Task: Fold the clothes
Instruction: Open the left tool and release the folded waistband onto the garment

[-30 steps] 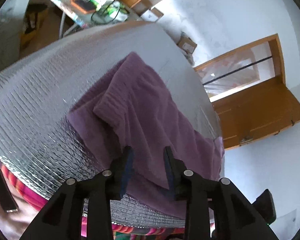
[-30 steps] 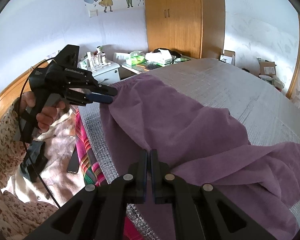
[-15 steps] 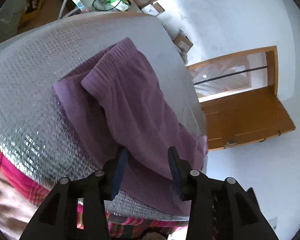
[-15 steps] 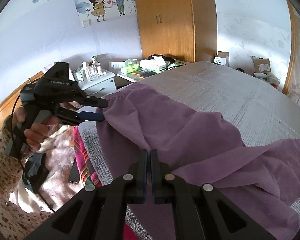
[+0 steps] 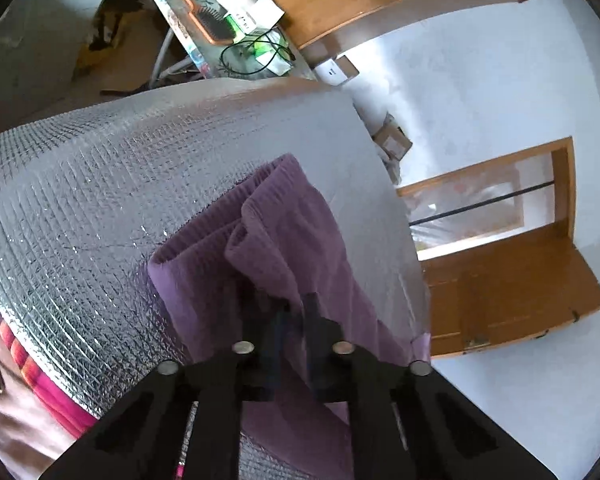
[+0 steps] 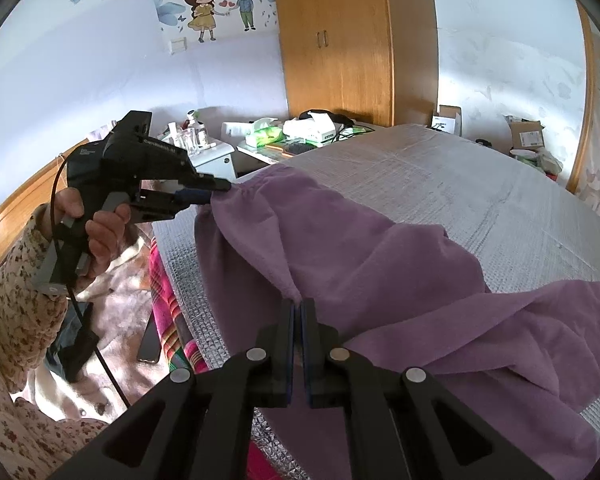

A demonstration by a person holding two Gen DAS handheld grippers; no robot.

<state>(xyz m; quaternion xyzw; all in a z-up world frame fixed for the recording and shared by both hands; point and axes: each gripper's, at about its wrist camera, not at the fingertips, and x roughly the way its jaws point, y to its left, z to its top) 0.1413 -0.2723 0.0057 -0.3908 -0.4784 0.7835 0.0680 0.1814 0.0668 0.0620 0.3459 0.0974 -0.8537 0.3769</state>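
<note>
Purple fleece garment [image 6: 340,248] is spread over the silver quilted foil sheet [image 6: 480,184] covering the bed; it runs from the near-left corner toward the right, where it is bunched into thick folds. In the left wrist view, doubled layers of the garment [image 5: 284,240] are seen lying on the foil sheet [image 5: 80,208], one folded edge overlapping another.

Left tool [image 6: 220,190]: jaws have just been closing and are now clenched on the gathered edge of the garment at its far-left corner; cloth is seen between them. The edge is lifted off the foil there. The tool is gripped by a hand [image 6: 96,232] in a floral sleeve [image 6: 16,304]. In its own view the left tool [image 5: 290,312] is blurred, with purple cloth between the fingers.

Right tool [image 6: 297,312]: clenched on a pinch of the same garment at the near edge; the fabric is pulled into a taut ridge running toward the left tool.

A striped pink-and-red blanket [image 6: 168,320] is seen under the foil at the near-left bed edge. A cluttered side table [image 6: 292,136] and a wooden wardrobe [image 6: 340,40] stand at the far side.
</note>
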